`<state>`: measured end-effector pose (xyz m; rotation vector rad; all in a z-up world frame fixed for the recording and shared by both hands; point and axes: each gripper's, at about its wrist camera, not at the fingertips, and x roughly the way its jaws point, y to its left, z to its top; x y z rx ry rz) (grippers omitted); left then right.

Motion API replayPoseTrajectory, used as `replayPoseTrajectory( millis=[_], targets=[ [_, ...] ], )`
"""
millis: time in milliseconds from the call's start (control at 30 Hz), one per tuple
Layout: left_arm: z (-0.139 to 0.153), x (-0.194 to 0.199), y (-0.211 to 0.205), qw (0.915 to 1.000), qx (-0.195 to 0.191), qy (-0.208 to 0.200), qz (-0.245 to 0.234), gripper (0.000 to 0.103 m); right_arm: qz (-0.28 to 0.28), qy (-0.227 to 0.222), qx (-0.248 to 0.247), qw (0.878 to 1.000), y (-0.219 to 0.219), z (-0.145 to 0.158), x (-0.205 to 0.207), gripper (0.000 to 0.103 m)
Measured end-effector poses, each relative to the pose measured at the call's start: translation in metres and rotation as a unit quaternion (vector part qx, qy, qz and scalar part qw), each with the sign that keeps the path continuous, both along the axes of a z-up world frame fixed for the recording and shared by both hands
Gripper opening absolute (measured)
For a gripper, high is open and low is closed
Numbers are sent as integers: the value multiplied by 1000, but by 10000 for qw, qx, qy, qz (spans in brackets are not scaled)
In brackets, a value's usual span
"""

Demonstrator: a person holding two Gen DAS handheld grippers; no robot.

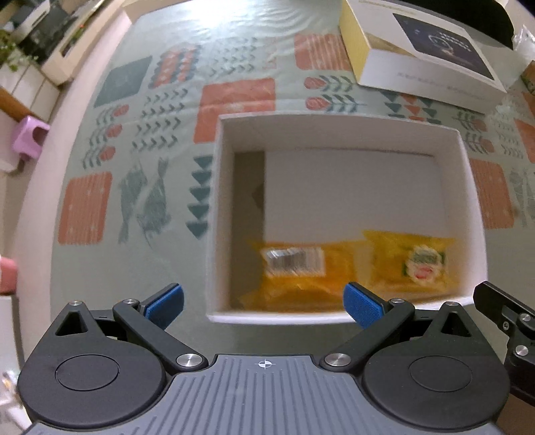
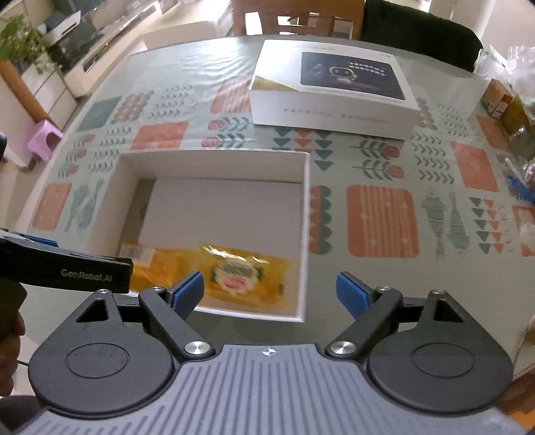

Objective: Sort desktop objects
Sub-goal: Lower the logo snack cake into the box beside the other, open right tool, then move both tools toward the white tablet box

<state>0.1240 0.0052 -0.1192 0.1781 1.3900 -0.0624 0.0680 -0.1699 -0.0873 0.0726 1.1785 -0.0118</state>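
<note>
An open white box sits on the patterned tablecloth. Two yellow snack packets lie side by side in its near end: one barcode side up, the other label side up. My left gripper hovers open over the box's near wall, blue pads wide apart and holding nothing. My right gripper is open too, above the box's near right corner. The left gripper's black body shows at the left edge of the right wrist view.
A closed white product box lies beyond the open box. Small cartons, plastic bags and a blue item crowd the table's right edge. A purple stool stands on the floor to the left; a wooden chair is at the far side.
</note>
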Motion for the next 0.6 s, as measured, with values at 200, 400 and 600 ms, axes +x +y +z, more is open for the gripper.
replayPoseTrajectory(
  millis=[200, 400, 600],
  targets=[
    [-6, -20, -3, 9997, 62, 187, 135, 103, 326, 240, -122, 9991, -13, -14, -14, 103],
    [-9, -18, 0, 9993, 158, 256, 208, 103, 261, 365, -110, 9989, -22, -26, -13, 103],
    [-6, 6, -14, 9999, 95, 126, -47, 103, -70, 289, -180, 9994, -39, -22, 8, 103]
  ],
)
